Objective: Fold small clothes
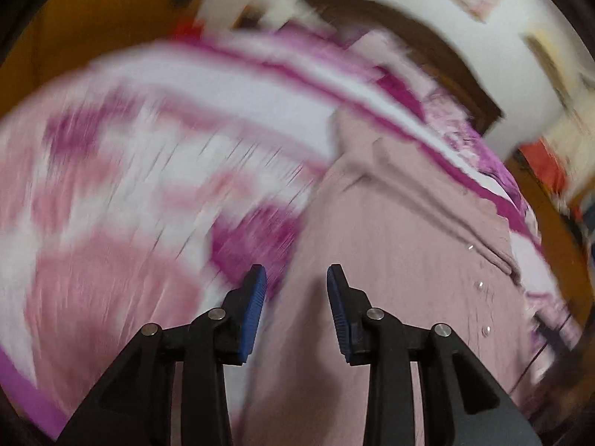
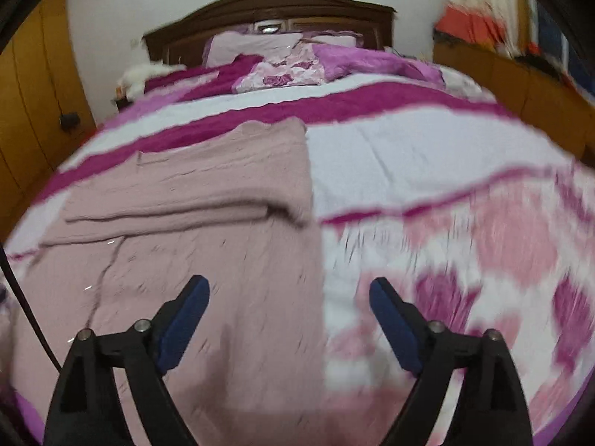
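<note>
Garment [image 2: 208, 223]: dusty-pink buttoned top, spread flat on the striped bedspread [image 2: 409, 148], long axis running from the near bed edge toward the headboard [image 2: 267, 3].

Right gripper [image 2: 289, 290]: fingers wide apart, holding nothing. The garment's right edge passes between the fingers; the left finger hovers over pink cloth, the right finger over bare bedspread. A folded-over panel lies across the garment further ahead.

Left gripper [image 1: 296, 278]: fingers moderately apart, narrower than the right, holding nothing. The garment [image 1: 390, 241] lies ahead and to the right; its left edge passes just beside the left finger.

Judgement: both grippers stand near the hem end, one at each side edge.

View differences: the right wrist view shows the fold and headboard clearly; the left wrist view, heavily blurred, alone shows the row of buttons [image 1: 479, 284].
</note>
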